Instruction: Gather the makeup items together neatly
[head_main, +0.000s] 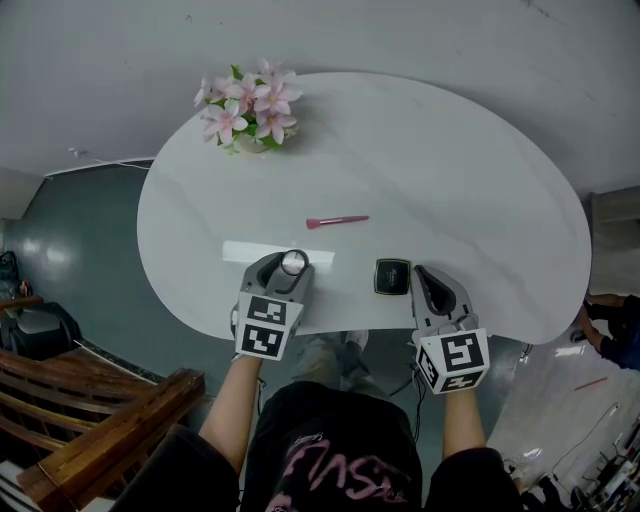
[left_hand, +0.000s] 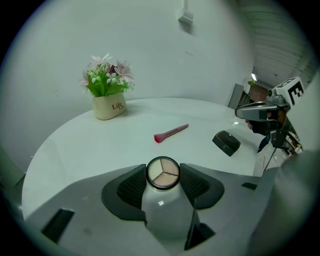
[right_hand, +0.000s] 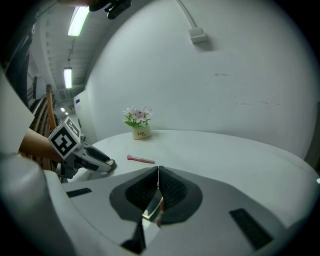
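A round eyeshadow compact (head_main: 293, 263) (left_hand: 163, 173) lies near the front edge of the white oval table (head_main: 450, 170). My left gripper (head_main: 291, 270) (left_hand: 163, 176) has a pad touching each side of it. A black square compact (head_main: 392, 277) (left_hand: 226, 142) lies to its right. My right gripper (head_main: 421, 274) (right_hand: 158, 170) is just right of that black compact, jaws shut with nothing between them. A pink makeup brush (head_main: 337, 221) (left_hand: 171, 133) (right_hand: 141, 159) lies alone farther back, mid-table.
A pot of pink flowers (head_main: 250, 110) (left_hand: 108, 95) (right_hand: 140, 125) stands at the table's far left. A wooden bench (head_main: 100, 420) sits on the floor at the lower left. Another person (head_main: 612, 335) is at the right edge.
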